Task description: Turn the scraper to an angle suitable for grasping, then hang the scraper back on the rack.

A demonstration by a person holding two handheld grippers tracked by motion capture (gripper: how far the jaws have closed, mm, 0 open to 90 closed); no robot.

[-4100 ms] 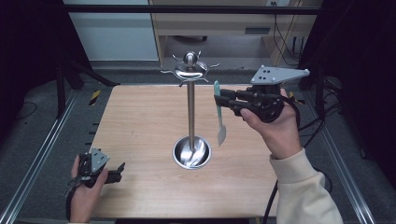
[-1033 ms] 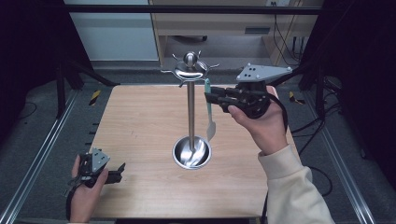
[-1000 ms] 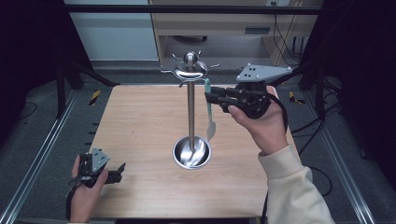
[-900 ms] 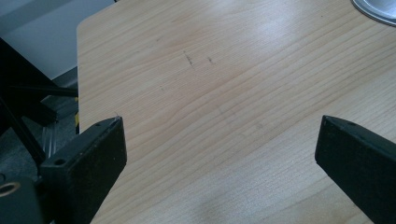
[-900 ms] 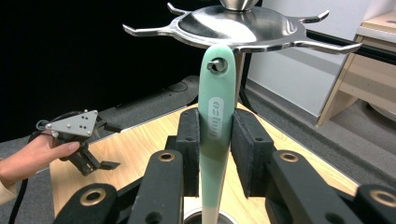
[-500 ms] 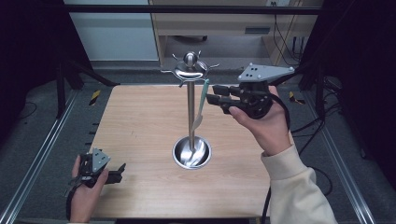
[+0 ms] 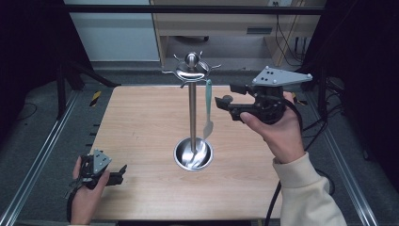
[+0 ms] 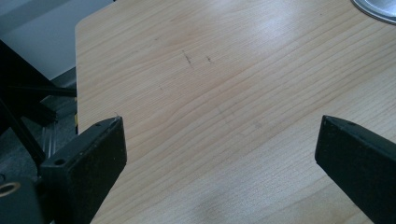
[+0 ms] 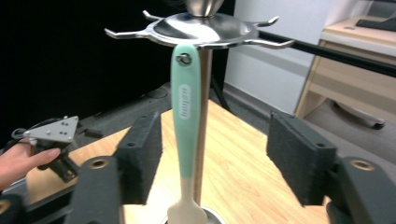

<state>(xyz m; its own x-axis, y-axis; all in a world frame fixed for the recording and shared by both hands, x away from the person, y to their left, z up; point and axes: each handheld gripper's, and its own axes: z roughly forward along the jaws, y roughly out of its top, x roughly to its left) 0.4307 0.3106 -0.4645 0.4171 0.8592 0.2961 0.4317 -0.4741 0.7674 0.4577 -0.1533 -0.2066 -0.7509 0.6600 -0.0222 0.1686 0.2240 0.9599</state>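
A steel utensil stand (image 7: pixel 192 108) with a hooked top disc (image 9: pixel 205 29) and a round base (image 7: pixel 193 154) rises from the middle of the table. A spatula with a mint-green handle (image 9: pixel 186 100) and a pale blade (image 7: pixel 208 128) hangs from one hook by the hole in its handle. My right gripper (image 7: pixel 227 96) is open, held in the air just right of the spatula; the handle hangs free between and beyond its pads. My left gripper (image 7: pixel 121 174) rests open at the table's near-left corner, over bare wood.
The wooden table (image 7: pixel 141 117) has metal rails (image 7: pixel 42 155) along both sides. A desk (image 7: pixel 221 23) and dark curtains stand beyond the far edge. The stand's base rim (image 8: pixel 376 7) shows at the top right of the left gripper view.
The right gripper carried the spatula to the stand, hung it on a hook and opened, then drew back a little to the right. The left gripper stayed still.
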